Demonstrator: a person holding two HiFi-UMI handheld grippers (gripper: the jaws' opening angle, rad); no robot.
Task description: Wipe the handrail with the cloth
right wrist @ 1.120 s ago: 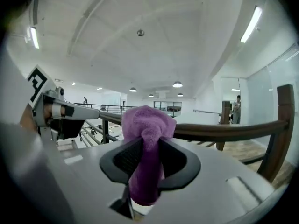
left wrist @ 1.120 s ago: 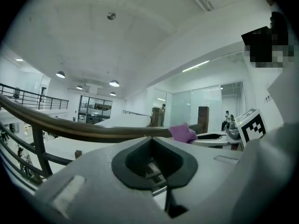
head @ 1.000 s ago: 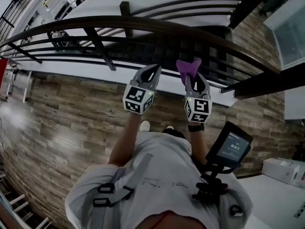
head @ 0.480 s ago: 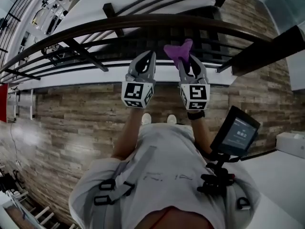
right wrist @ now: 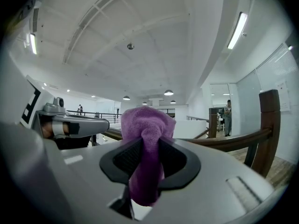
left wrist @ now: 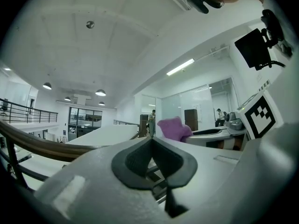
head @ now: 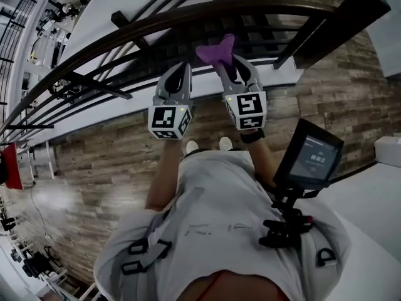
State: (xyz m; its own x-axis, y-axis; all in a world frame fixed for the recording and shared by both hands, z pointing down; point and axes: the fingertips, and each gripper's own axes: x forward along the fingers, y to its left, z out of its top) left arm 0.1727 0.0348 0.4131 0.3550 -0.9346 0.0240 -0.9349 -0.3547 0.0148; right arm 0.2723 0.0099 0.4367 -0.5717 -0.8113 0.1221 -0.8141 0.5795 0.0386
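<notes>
Right gripper is clenched on a purple terry cloth. The cloth is pinched at its middle between the dark pads, with a bunched tuft standing up past the jaw tips and a tail hanging below them. Left gripper has its jaws pressed together with nothing between them; it is held just beside the right one. The dark curved wooden handrail runs across ahead of both grippers. In the right gripper view it lies beyond the cloth and off to the right, apart from it — no contact visible. Judged step: approach, with the cloth in hand and wiping not yet begun. The next move calls for carrying the tuft forward and onto the rail's top face, pressing it down lightly, then sliding it along the curve. The clamp must stay firm or the drag may pull the cloth free — the left gripper could steady.
</notes>
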